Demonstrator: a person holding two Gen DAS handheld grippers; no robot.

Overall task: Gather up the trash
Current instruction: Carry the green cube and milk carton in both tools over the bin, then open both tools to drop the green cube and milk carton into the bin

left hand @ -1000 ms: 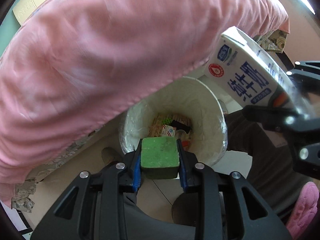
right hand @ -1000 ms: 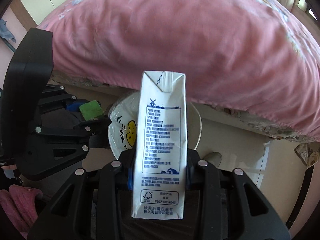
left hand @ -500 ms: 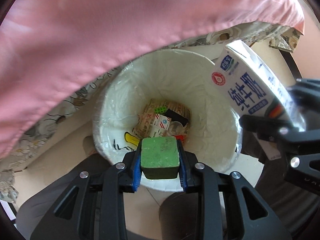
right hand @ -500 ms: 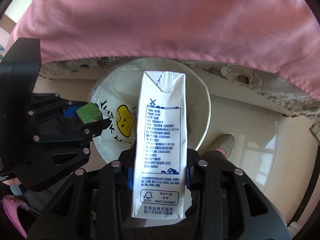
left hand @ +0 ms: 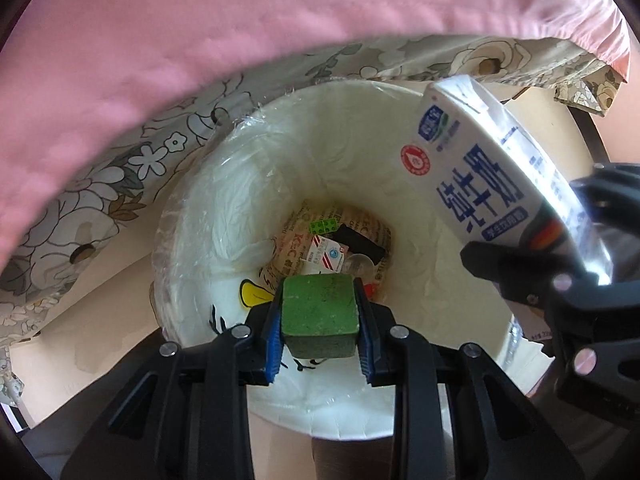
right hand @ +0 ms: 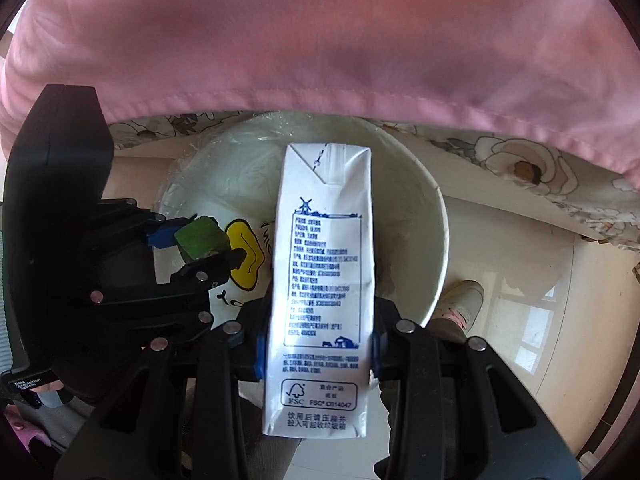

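— Both grippers have come down toward the white lined bin (left hand: 224, 216) since a second ago; its mouth fills far more of each view now.

— What does the left wrist view show that the right doesn't?

— The bin's bottom: printed wrappers (left hand: 324, 256) and a black packet (left hand: 360, 242). The right view shows the yellow cartoon face (right hand: 246, 254) on the bin's near wall and a shoe (right hand: 460, 300) on the floor by its right edge.

— And the trash?

— A white milk carton (right hand: 324, 292) with blue print, upright, clamped in the right gripper (right hand: 318, 354) over the bin's mouth. The left gripper (left hand: 319, 320) pinches a green block (left hand: 319, 312) above the near rim. A pink bedspread (right hand: 320, 40) overhangs the far rim.
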